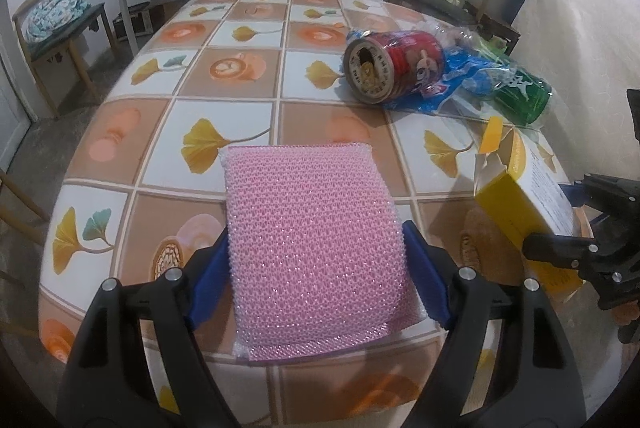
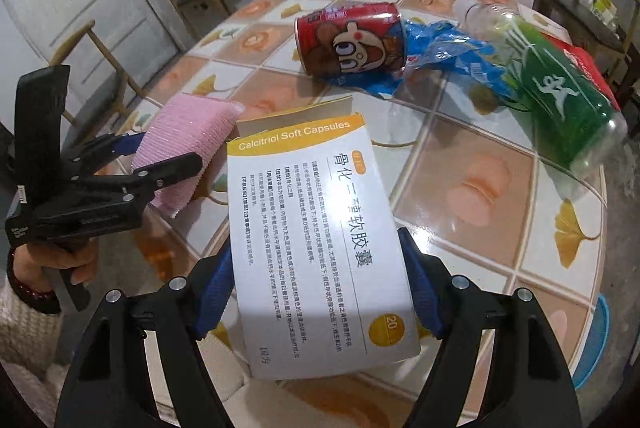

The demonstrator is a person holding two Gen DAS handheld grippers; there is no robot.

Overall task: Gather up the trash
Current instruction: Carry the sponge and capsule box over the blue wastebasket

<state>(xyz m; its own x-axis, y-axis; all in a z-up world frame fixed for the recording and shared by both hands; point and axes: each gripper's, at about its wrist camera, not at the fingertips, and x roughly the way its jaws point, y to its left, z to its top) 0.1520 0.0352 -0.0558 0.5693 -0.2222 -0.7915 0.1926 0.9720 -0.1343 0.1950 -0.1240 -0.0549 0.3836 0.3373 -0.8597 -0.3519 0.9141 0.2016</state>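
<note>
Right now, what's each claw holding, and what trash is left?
Left gripper shut on pink sponge. Right gripper shut on medicine box. Red can, blue wrapper, green bottle on table.

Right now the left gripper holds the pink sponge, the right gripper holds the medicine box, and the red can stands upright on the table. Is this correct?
Not fully. The red can lies on its side, as the right wrist view shows. The rest holds: the left gripper holds the pink sponge and the right gripper holds the medicine box, above the table.

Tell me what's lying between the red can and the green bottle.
A crumpled blue wrapper lies between the red can and the green bottle, touching both; the right wrist view shows it best.
</note>
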